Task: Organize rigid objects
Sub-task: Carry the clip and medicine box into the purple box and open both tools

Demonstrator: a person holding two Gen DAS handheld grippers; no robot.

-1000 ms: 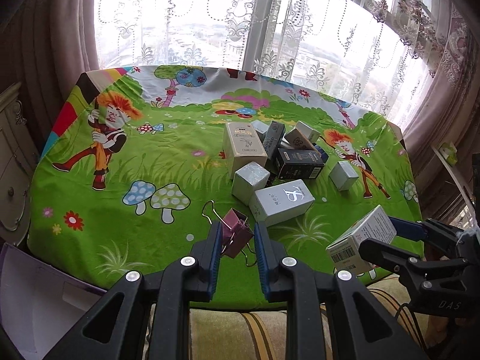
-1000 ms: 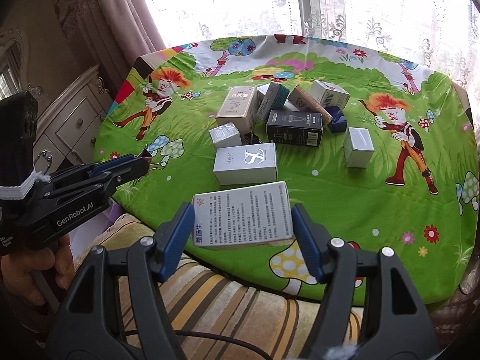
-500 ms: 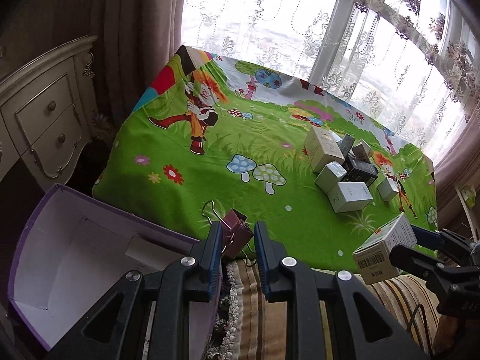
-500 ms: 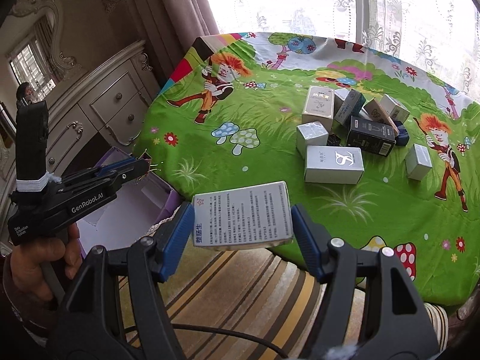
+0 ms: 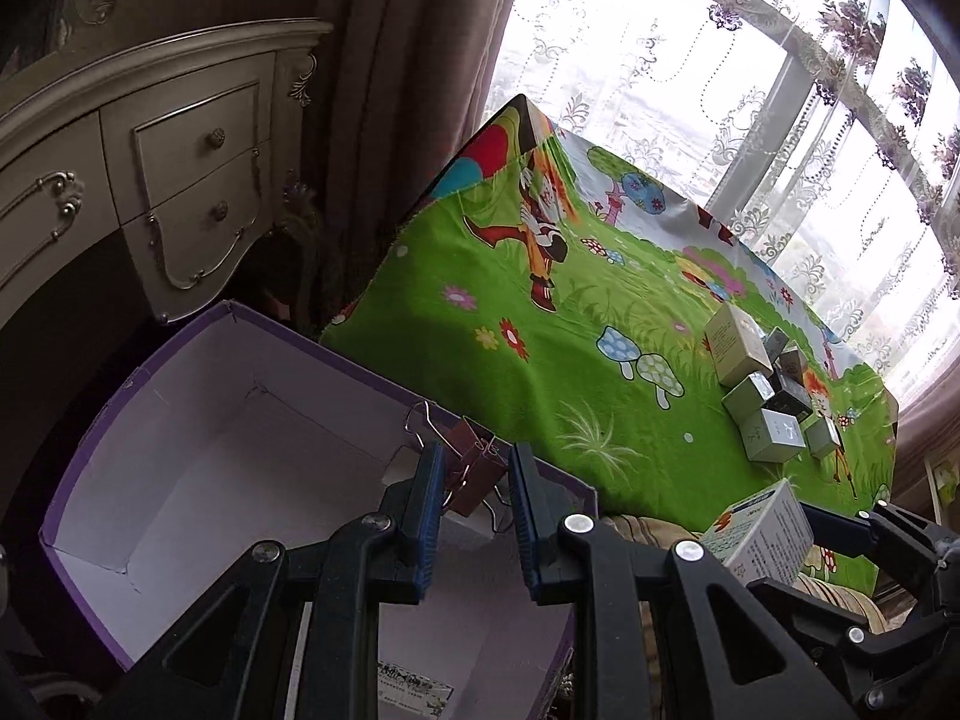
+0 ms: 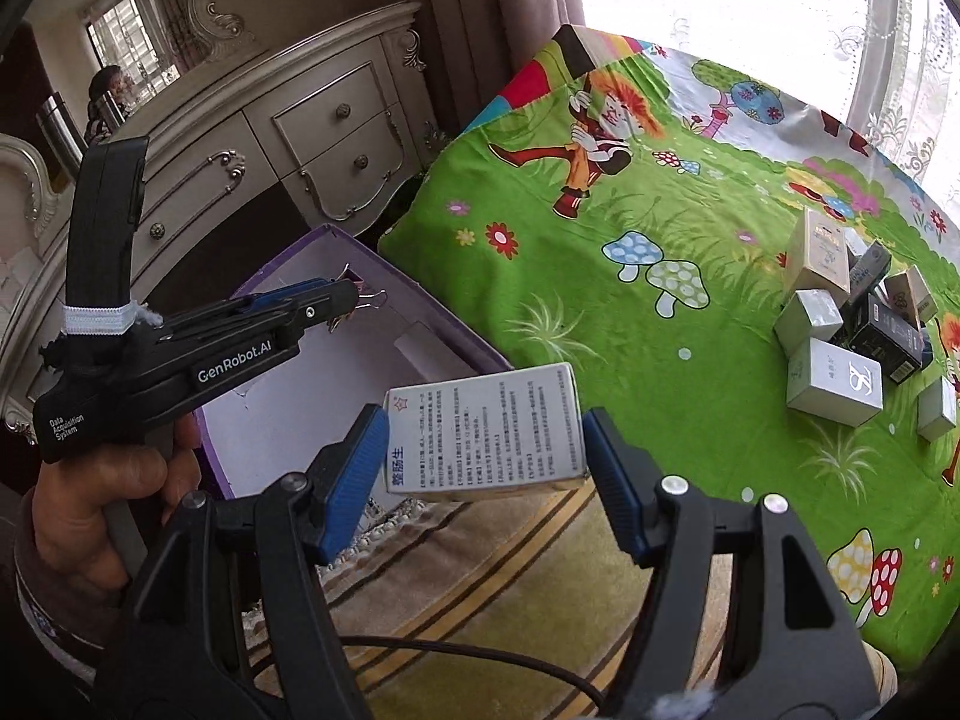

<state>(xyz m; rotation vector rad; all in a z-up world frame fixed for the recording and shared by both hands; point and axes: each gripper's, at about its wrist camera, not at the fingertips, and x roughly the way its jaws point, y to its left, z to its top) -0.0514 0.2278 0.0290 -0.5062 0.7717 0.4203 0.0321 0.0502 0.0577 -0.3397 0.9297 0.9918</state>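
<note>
Both grippers are loaded right now. The left gripper (image 5: 474,483) is squeezed nearly together on a pink binder clip (image 5: 477,465), wire handles sticking out past the pads, and it hangs over the open purple bin (image 5: 180,360) that sits on the floor next to the surface (image 5: 540,372). The bin has white inner walls, and there's a printed card or label lying at the bottom near the lower edge.

The right gripper (image 6: 486,450) is pinching a white box (image 6: 489,432) with small printed text, jaws spread fairly wide since the pads press on the box's two short ends. That box is held in the air over a striped cushion (image 6: 480,570), just beside the bin's rim and off the edge of the surface.

In the right wrist view a hand (image 6: 102,498) grips the left gripper's handle.

More boxes (image 6: 852,324) sit in a loose cluster on the far right of the green cartoon tablecloth: a tall cream one, several silver ones, a black one. A white dresser (image 6: 288,138) stands behind the bin, curtains beyond.
</note>
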